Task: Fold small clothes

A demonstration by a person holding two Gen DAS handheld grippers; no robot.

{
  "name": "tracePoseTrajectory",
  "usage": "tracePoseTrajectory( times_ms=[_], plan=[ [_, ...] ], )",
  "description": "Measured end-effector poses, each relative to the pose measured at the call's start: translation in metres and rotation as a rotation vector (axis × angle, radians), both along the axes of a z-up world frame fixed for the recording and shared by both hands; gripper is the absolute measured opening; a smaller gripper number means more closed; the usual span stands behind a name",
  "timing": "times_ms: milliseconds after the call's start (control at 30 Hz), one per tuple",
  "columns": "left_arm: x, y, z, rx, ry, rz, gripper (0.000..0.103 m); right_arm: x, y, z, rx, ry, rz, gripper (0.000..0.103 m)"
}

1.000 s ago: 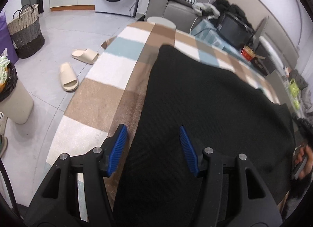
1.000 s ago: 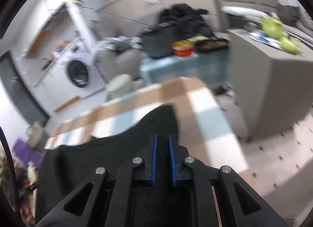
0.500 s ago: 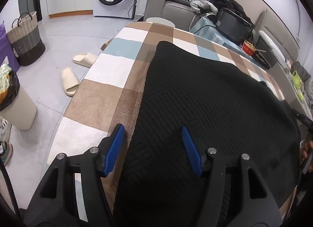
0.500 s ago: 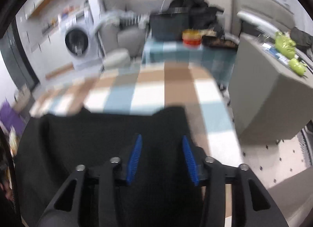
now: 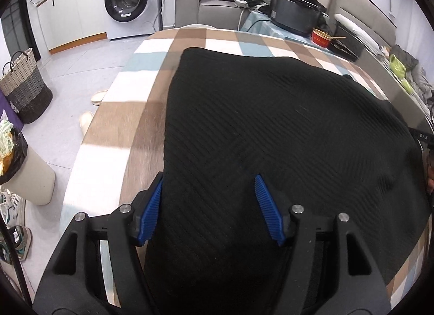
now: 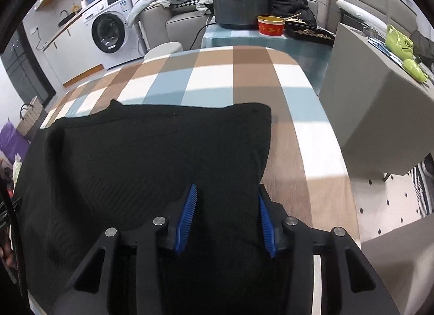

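Blue ribbed pads line both tongs, and both stand wide apart with nothing held between them. The left tongs [image 5: 208, 206] hang over the near left edge of the black knitted garment [image 5: 271, 130]; the left pad is at the cloth's edge, the right pad over the cloth. The right tongs [image 6: 226, 214] are over the near right part of the same garment [image 6: 152, 157], with the right pad just at its right edge. I cannot tell if the pads touch the cloth.

The garment lies flat and covers most of the worktop [image 6: 214, 79], which has a checked cover in brown, white and pale blue. At the right border of the left view, white letters "DAS" [image 5: 423, 136] can be read on a dark part.

Farther, a red bowl [image 6: 271, 25] with yellow characters, too small to read, stands beside a dark pot [image 6: 238, 7]. Behind are a grey sofa [image 6: 173, 20] and a white washing machine [image 5: 127, 5]; its labels are not readable.
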State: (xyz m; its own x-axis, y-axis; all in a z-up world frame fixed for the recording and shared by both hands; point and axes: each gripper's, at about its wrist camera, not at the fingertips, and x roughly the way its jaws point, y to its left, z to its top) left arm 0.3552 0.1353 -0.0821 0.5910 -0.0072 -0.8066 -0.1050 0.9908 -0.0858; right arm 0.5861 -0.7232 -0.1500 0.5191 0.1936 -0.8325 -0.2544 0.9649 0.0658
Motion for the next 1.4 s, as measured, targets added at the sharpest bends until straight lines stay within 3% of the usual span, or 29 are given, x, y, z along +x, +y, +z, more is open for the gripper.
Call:
tracePoseTrajectory(
  times_ms=[167, 300, 367, 500, 633, 833, 867, 900, 933, 967, 1000, 1233, 1400],
  plan=[
    [-0.047, -0.01, 0.0, 0.017, -0.029, -0.022, 0.062, -0.041, -0.003, 0.0, 0.003, 0.014, 0.034, 0.044],
    [-0.072, -0.008, 0.003, -0.009, -0.005, -0.013, 0.064, -0.071, -0.008, 0.002, -0.005, 0.051, 0.071, 0.044],
    [-0.072, -0.003, 0.005, -0.038, 0.019, 0.0, 0.064, -0.071, -0.01, 0.007, -0.015, 0.057, 0.057, 0.045],
    [-0.068, 0.003, 0.012, -0.076, 0.027, 0.016, 0.064, -0.066, -0.007, 0.035, -0.044, -0.052, 0.029, 0.046],
    [-0.061, 0.003, 0.023, -0.085, 0.005, 0.022, 0.064, -0.051, 0.02, 0.048, -0.032, -0.081, 0.104, 0.063],
    [-0.048, 0.001, 0.025, -0.109, 0.001, 0.028, 0.064, -0.022, 0.074, 0.017, -0.052, -0.001, 0.185, 0.066],
    [-0.046, 0.001, 0.024, -0.111, 0.006, 0.03, 0.064, -0.019, 0.081, 0.004, -0.085, 0.023, 0.195, 0.061],
    [-0.045, 0.001, 0.023, -0.111, 0.009, 0.03, 0.064, -0.022, 0.085, 0.002, -0.104, -0.023, 0.197, 0.056],
    [-0.045, 0.001, 0.022, -0.11, 0.01, 0.029, 0.064, -0.025, 0.087, 0.001, -0.105, -0.037, 0.212, 0.036],
    [-0.045, 0.001, 0.022, -0.107, 0.009, 0.026, 0.064, -0.026, 0.088, 0.003, -0.097, -0.039, 0.221, 0.008],
    [-0.045, 0.001, 0.022, -0.107, 0.008, 0.024, 0.064, -0.027, 0.087, 0.005, -0.1, -0.039, 0.215, 0.002],
    [-0.042, 0.001, 0.021, -0.108, 0.01, 0.028, 0.064, -0.037, 0.069, 0.025, -0.011, -0.119, 0.197, 0.002],
    [-0.042, 0.0, 0.022, -0.112, 0.008, 0.032, 0.064, -0.033, 0.05, 0.051, 0.037, -0.23, 0.118, 0.002]
  ],
)
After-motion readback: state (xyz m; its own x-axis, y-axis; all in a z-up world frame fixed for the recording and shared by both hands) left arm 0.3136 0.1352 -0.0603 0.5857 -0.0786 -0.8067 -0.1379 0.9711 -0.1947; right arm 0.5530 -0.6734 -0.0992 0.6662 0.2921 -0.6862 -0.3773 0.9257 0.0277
